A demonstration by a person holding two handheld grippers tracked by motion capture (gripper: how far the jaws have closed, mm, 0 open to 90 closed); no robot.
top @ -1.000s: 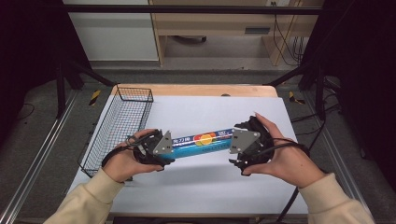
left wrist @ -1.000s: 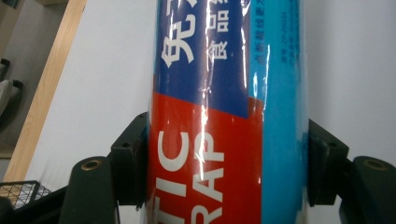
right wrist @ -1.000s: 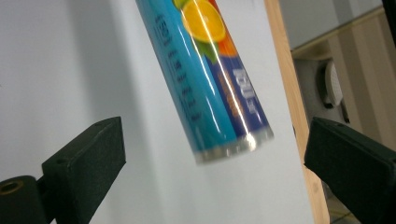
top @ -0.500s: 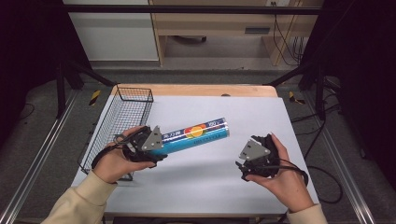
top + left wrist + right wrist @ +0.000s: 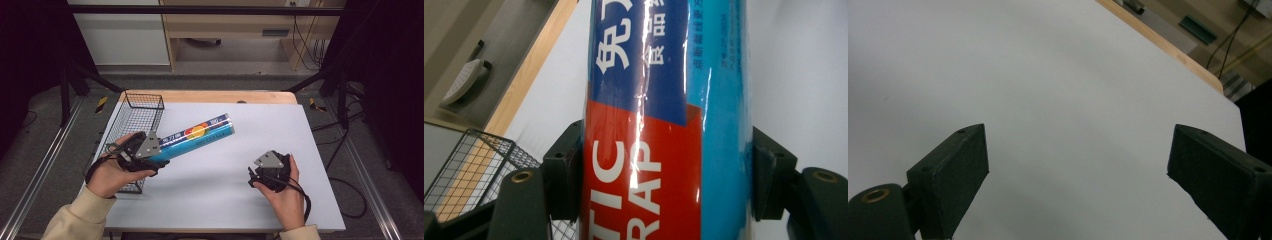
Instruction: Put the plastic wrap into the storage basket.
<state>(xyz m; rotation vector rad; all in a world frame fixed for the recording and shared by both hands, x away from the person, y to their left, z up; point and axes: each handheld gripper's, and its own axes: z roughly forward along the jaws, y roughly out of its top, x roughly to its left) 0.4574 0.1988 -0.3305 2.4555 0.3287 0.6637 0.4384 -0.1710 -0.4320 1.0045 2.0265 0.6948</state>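
A long blue box of plastic wrap (image 5: 200,135) with a red and orange label is held at its left end by my left gripper (image 5: 159,150), shut on it beside the wire basket (image 5: 137,107). The box slants away to the back right above the white table top (image 5: 260,130). In the left gripper view the box (image 5: 664,100) stands between both pads (image 5: 566,175), which press its sides. My right gripper (image 5: 252,175) is low at the front right, apart from the box. Its jaws have just been closing a little but stand wide in the right gripper view (image 5: 1078,150), with bare table between them.
The black wire basket (image 5: 469,170) stands along the table's left edge, right beside my left hand. A wooden strip (image 5: 210,96) runs along the far edge of the table. Cables trail off the right side onto the floor.
My right gripper has let go of the box's right end and dropped back toward the near right of the table. My left gripper has carried the box leftward toward the basket.
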